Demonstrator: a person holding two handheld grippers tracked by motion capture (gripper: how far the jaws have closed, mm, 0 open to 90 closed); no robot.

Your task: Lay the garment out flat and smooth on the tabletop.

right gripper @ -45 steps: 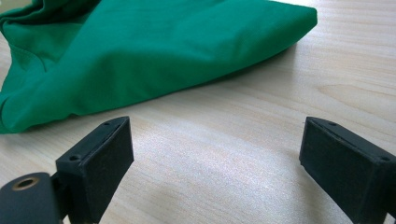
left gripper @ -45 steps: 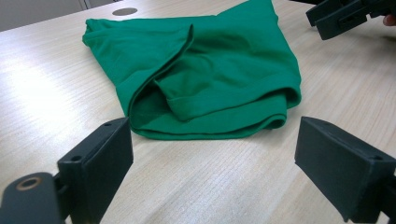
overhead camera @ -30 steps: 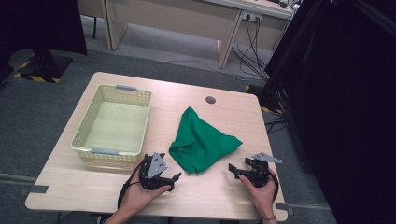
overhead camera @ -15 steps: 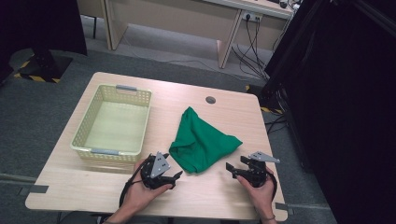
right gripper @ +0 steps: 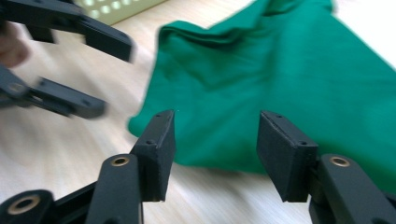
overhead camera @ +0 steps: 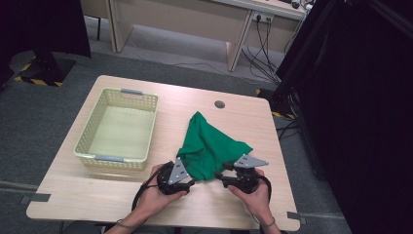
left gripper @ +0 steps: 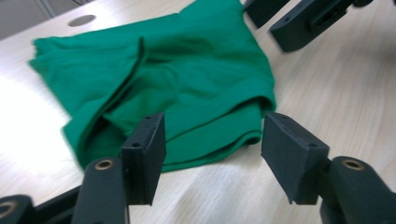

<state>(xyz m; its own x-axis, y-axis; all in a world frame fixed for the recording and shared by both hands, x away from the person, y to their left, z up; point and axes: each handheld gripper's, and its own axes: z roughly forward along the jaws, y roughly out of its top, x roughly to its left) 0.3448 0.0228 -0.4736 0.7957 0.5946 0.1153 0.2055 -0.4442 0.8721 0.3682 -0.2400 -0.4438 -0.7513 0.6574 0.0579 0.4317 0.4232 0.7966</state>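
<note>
Item: one green cloth (overhead camera: pixel 210 146), a soft knit garment lying crumpled and part-folded on the wooden table (overhead camera: pixel 272 146), just right of the pale yellow basket (overhead camera: pixel 119 127), which we log as holding nothing. We judge the cloth light, limp and without any stiffness: it will drape, sag and stretch from whatever point is pinched, will not slip much on rubbery pads, and cannot break. Left gripper (overhead camera: pixel 191 182): we see its jaws apart with nothing pressed between them; they have just been closing, and in the left gripper view the hemmed near edge (left gripper: pixel 219 149) of the cloth lies just ahead of the gap, slightly toward the left jaw. Right gripper (overhead camera: pixel 219 176): its jaws likewise stand apart, have just been closing, and clamp nothing; in the right gripper view the folded lower edge (right gripper: pixel 210 161) sits directly beyond the gap, the bulk of the fabric spreading ahead and toward the right jaw. Handling note: we judge the best hold to be the doubled hem at the near corners, one gripper to each, jaws driven low along the table so that both layers enter the gap; a pinch in the middle would only raise a peak and leave the rest trailing.
</note>
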